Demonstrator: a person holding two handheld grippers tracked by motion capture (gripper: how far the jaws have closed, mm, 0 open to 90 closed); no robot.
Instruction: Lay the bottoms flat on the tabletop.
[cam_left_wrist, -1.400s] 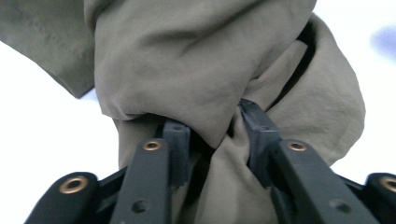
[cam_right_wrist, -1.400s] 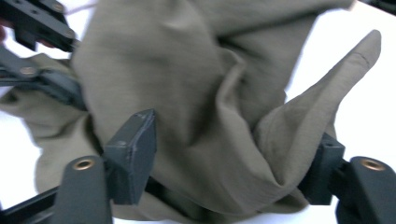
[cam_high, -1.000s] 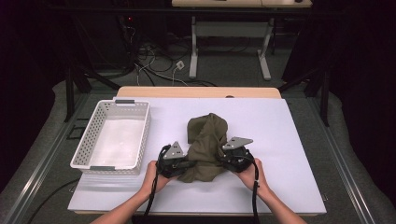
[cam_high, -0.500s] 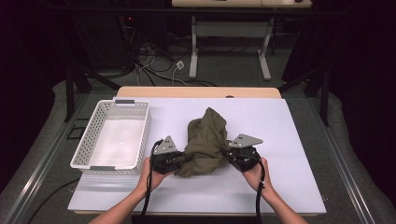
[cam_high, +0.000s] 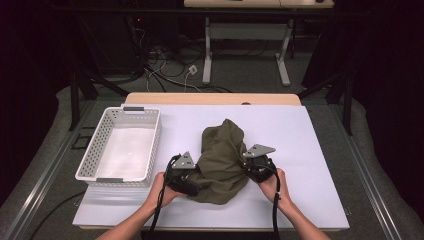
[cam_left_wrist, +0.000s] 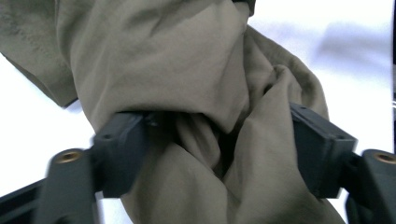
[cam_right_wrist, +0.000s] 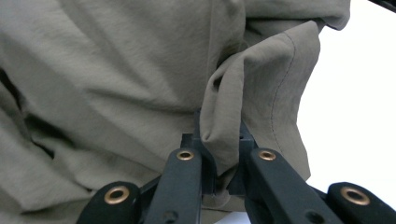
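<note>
- Holding an olive-green cloth (cam_high: 222, 160) between us, we see it bunched in a crumpled heap near the middle of the white table (cam_high: 310, 150), right of the basket (cam_high: 90, 157).
- Our left gripper (cam_left_wrist: 219, 154) has just been opening its jaws; they stand apart, with thick rumpled folds of the cloth between them.
- Our right gripper (cam_right_wrist: 222, 161) has its jaws together, clamped on a narrow stitched fold at the cloth's right edge.
- Soft creases and a matte weave cover the cloth.
</note>
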